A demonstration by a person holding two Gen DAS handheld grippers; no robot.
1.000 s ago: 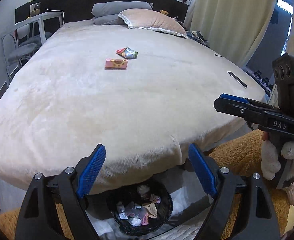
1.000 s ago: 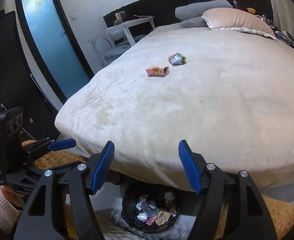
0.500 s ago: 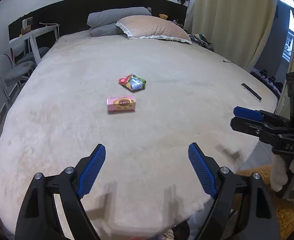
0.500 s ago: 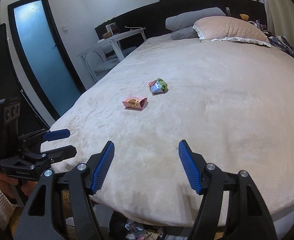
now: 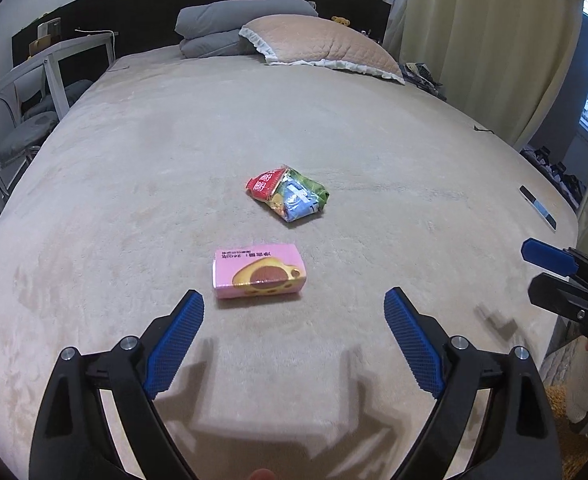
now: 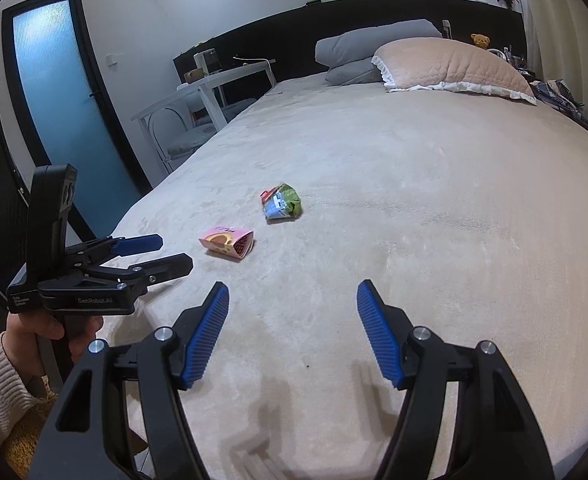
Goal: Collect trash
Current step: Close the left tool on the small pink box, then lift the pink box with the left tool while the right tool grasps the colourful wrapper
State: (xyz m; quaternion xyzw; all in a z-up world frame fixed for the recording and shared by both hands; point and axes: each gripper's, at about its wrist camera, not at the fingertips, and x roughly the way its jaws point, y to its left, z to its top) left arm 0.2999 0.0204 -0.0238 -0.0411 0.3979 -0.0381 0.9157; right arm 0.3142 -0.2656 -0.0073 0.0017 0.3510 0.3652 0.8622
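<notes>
item: small pink cardboard snack box (image 5: 260, 271), centre of frame on our beige plush bedspread (image 5: 134, 200), long axis crosswise, just ahead of our left gripper (image 5: 294, 344), jaws opening, empty. our right gripper (image 6: 292, 334), apart and empty, sits farther off.
</notes>
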